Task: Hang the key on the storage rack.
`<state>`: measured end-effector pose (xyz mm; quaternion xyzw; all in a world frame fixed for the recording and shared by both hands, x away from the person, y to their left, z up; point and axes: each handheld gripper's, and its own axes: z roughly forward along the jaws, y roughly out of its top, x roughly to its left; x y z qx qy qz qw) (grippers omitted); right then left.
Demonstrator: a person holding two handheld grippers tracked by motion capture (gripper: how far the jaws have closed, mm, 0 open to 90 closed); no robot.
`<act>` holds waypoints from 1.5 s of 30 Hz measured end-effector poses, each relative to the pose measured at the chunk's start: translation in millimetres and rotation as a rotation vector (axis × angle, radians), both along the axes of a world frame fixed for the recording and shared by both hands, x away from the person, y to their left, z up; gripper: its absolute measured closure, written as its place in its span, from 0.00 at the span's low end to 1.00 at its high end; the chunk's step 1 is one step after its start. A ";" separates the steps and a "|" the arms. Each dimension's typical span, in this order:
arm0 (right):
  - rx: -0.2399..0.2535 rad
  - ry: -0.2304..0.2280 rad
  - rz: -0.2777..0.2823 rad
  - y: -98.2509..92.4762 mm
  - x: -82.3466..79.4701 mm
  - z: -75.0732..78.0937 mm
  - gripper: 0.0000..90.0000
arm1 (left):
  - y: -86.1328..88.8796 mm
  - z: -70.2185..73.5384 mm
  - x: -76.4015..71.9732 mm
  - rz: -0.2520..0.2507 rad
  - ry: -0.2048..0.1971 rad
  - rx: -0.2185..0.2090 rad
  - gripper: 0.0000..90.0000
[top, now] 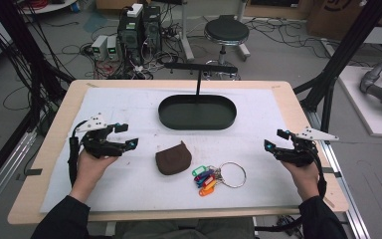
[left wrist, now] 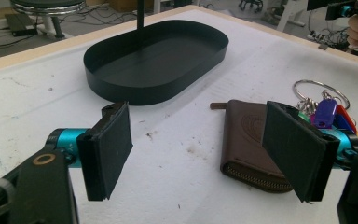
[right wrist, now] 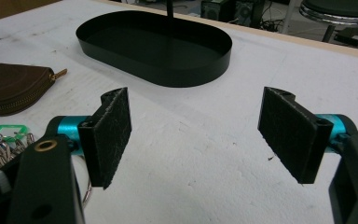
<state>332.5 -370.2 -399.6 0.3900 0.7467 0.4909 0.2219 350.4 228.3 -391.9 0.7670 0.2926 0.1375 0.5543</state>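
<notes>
Lying flat betw. grippers: brown zip pouch point(top: 173, 158); both jaws apart, empty.

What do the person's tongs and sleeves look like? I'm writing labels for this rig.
Both the left tongs and the right tongs are black with teal fittings, flat dark jaw pads, a grey three-cornered top plate and a black trailing cable. The sleeves are dark.
</notes>
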 end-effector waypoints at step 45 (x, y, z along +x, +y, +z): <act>-0.060 0.078 0.154 42.4 -18.9 -19.6 0.53 | -4.2 -4.2 7.3 0.009 0.003 0.005 0.27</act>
